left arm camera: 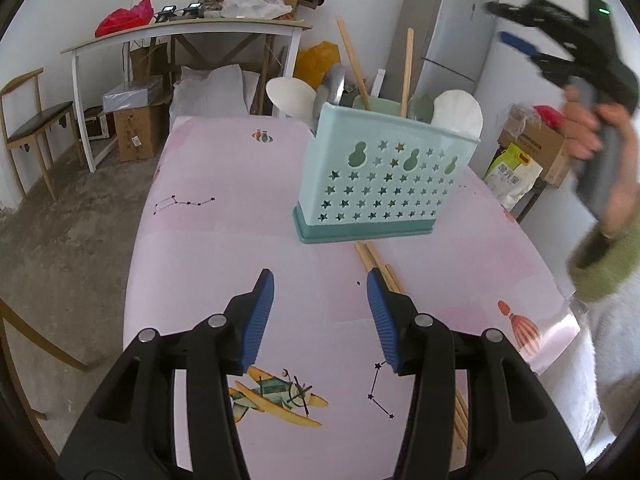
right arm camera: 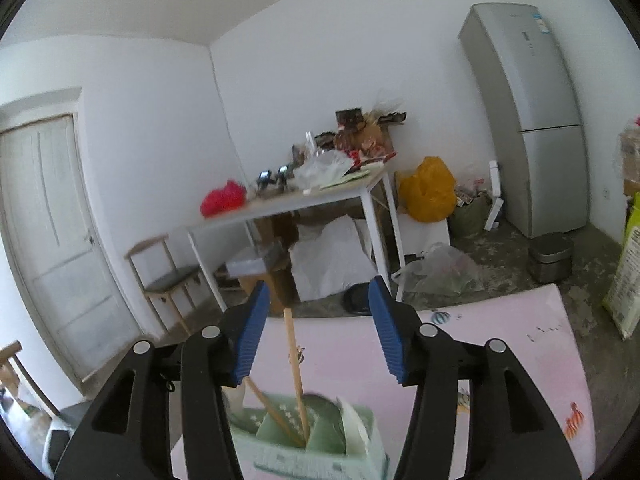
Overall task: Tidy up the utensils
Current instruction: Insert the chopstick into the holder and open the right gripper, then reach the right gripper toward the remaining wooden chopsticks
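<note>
I'm looking over a pink table (left arm camera: pixel 224 240) w/ cartoon prints, where a light-green utensil holder (left arm camera: pixel 384 184) is standing upright near the middle. It's holding two chopsticks (left arm camera: pixel 407 68), white spoons (left arm camera: pixel 458 114) and a metal utensil, all sticking out the top. More chopsticks (left arm camera: pixel 372 258) are lying flat on the table just in front of the holder. My left gripper (left arm camera: pixel 320 292) is hovering low over the table, jaws spread wide, holding nothing. My right gripper (right arm camera: pixel 316 312) is hanging above the holder, jaws apart, one upright chopstick showing between them w/o contact.
</note>
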The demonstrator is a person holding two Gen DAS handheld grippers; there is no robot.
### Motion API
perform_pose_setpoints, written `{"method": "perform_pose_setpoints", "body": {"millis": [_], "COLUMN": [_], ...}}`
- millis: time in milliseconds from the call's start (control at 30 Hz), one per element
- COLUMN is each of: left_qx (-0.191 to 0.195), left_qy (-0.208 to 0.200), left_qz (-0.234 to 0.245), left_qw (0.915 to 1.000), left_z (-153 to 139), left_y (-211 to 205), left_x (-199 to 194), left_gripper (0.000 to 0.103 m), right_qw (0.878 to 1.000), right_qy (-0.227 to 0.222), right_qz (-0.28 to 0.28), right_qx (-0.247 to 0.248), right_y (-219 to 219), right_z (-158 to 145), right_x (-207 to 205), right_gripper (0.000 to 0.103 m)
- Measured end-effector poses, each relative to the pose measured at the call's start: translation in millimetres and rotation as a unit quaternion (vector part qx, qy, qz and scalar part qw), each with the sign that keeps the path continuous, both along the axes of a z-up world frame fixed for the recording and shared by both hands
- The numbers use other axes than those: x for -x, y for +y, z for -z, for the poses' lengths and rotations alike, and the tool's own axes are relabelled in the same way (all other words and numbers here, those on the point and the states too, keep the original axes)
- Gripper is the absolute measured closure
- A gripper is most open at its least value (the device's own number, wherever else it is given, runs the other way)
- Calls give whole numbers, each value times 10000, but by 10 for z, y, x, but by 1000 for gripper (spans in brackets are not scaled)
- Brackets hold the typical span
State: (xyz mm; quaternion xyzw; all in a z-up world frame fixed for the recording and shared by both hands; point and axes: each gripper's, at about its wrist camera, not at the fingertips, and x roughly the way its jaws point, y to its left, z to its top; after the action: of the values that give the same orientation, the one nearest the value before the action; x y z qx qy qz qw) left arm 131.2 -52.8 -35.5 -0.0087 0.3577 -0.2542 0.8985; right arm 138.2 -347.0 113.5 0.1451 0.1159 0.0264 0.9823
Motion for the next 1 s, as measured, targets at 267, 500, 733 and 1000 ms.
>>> {"method": "perform_pose_setpoints", "body": {"millis": [267,500,733,1000], "left_qx": [-455,-684,-702,-680], "left_qy": [390,645,696,701], "left_qz": [-30,79,144,211], "left_qw": [9982,9955,9950,9950], "left_z": [223,414,447,452], "left_y": [-105,-222,-241,-265], "left_x": [-59,-31,4,8], "left_gripper": [56,53,53,53], "right_qw": [9888,9455,9366,9316], "right_qy": [1382,3039,3315,3445], "right_qz": [-480,-1008,-1065,-1150], "right_qx": [-282,-594,-394,-150], "right_y": [143,674,821,1017], "right_z": [807,1982,2174,2234], "right_x": [491,494,461,419], "right_gripper": [52,75,86,93]}}
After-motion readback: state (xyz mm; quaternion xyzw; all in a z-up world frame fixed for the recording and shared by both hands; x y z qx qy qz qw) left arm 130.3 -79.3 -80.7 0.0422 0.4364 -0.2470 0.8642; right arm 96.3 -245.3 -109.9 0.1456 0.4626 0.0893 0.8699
